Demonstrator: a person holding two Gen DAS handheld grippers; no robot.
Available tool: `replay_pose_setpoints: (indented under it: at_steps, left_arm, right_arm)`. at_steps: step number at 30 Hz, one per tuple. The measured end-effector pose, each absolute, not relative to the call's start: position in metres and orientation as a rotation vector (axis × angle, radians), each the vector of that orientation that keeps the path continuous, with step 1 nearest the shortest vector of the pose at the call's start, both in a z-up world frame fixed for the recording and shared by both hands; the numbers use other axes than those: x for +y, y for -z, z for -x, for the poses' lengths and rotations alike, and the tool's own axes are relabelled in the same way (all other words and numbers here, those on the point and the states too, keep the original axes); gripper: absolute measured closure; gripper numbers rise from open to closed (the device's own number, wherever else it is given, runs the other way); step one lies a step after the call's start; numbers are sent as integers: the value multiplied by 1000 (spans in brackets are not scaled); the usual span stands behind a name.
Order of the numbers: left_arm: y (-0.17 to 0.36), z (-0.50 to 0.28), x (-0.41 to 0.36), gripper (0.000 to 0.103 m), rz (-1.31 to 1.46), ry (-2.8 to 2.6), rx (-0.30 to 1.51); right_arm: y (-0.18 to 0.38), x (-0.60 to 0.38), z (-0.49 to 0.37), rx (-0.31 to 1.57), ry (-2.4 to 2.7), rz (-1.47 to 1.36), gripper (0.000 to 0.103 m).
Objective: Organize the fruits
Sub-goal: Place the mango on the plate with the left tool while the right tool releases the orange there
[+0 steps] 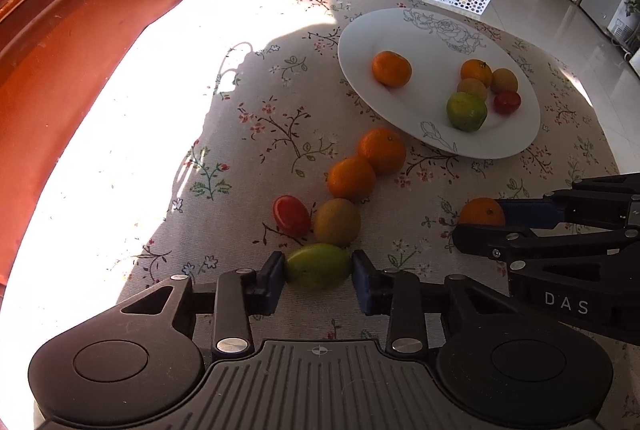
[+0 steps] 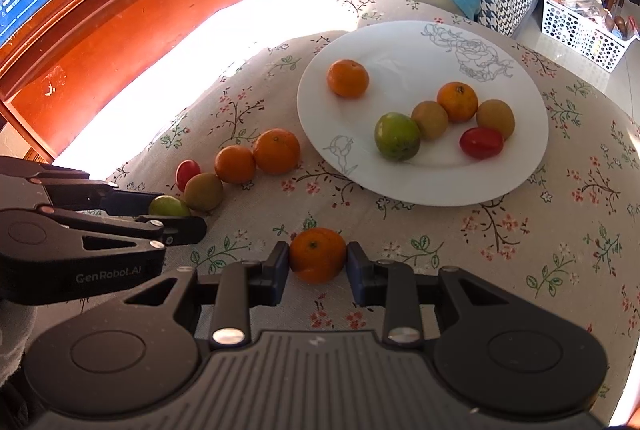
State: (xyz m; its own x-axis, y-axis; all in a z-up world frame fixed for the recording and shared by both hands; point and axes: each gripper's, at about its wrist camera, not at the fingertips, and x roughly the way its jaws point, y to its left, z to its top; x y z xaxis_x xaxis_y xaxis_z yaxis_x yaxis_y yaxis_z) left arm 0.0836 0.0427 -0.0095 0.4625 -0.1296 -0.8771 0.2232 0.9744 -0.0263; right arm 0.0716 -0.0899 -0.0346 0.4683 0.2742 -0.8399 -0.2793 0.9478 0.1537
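1. The left gripper (image 1: 319,268) has its jaws closed on a green fruit (image 1: 319,267) low over the bench (image 1: 120,150). The right gripper (image 2: 318,260) has its jaws closed on an orange (image 2: 318,255).
2. Risk: both fruits are round and held only at their sides, so a loose squeeze or a quick lift could let them slip and roll off the cloth.
3. Risk: the green fruit touches a brown fruit (image 1: 337,222), so lifting may nudge it and the tomato (image 1: 291,215) beside it.
4. Loose on the bench: one brown fruit, one tomato, two oranges (image 1: 366,164).
5. Risk: both grippers heading for the plate (image 2: 500,182) together could collide.
6. On the plate: two oranges, two brown, one green, one tomato.
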Motion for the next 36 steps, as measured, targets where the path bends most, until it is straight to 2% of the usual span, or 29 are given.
replay_pose_setpoints:
  at_steps: [12,23,36]
  left_arm:
    - [-14,-83,30,70,-87,251,993]
    - [-45,-110,12,70,-37,290,909]
    - [-40,-144,-10,70,-13,292,913]
  right_arm:
    - [17,-103,-78,992,-354,-71,72]
    - [-21,-136,-104,859,-298,-136,72]
    - [-25,-152,-151,811,-296,-151,72]
